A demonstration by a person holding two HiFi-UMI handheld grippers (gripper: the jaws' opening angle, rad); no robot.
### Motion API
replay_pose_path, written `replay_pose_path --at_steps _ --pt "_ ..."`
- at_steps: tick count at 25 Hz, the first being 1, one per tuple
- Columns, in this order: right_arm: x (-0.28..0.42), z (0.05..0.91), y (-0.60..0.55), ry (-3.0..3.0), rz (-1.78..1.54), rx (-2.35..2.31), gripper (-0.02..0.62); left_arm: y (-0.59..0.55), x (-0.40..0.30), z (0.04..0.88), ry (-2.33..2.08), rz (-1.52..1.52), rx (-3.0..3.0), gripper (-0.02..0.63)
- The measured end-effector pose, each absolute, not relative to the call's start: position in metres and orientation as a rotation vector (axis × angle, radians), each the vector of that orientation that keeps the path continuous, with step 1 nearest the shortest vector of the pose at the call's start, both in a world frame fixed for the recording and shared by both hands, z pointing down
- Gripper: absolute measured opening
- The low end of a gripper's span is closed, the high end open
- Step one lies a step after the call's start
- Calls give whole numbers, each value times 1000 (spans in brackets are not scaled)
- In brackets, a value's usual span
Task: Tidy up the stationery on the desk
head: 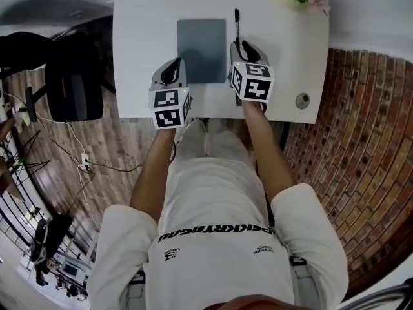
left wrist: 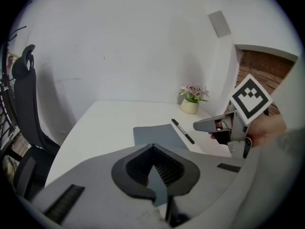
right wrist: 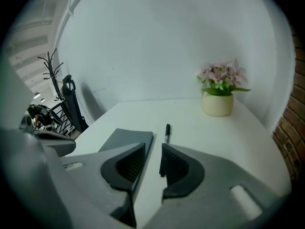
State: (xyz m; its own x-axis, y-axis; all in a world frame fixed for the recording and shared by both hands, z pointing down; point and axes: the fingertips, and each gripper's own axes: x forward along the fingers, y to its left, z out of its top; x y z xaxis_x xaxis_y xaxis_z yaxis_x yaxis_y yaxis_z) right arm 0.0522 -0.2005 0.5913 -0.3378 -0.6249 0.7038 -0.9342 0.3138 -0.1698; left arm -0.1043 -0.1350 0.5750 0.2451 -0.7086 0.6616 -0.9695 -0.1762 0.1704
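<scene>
Pen [head: 237,22], black, lies on the white desk [head: 145,31] just beside the right edge of a grey notebook [head: 202,49]. Its long axis runs from the near edge toward the far edge. No print on it is readable. Its near end is hidden behind the right gripper [right wrist: 153,149], whose jaws stand slightly apart, clamping nothing. The left gripper [left wrist: 152,149] has its jaws meeting at the tips, empty. A flower pot [right wrist: 218,104] sits at the far right corner.
</scene>
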Motion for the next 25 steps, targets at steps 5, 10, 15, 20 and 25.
replay_pose_path --at_steps 5,10,15,20,25 --pt "60 593 -219 -2076 714 1393 97 -128 -90 558 -1574 467 2002 -3" --pt "65 604 -232 -2066 691 1404 97 -117 -78 546 -1617 419 2065 -3" --pt "65 620 -241 -2036 675 1380 81 -102 -71 538 -1674 420 2118 -3" --pt "61 634 -247 -2019 674 1353 80 -84 -56 525 -1705 446 2229 -3" --pt "58 645 -247 -1994 684 1329 80 -69 -45 525 -1681 439 2248 -2"
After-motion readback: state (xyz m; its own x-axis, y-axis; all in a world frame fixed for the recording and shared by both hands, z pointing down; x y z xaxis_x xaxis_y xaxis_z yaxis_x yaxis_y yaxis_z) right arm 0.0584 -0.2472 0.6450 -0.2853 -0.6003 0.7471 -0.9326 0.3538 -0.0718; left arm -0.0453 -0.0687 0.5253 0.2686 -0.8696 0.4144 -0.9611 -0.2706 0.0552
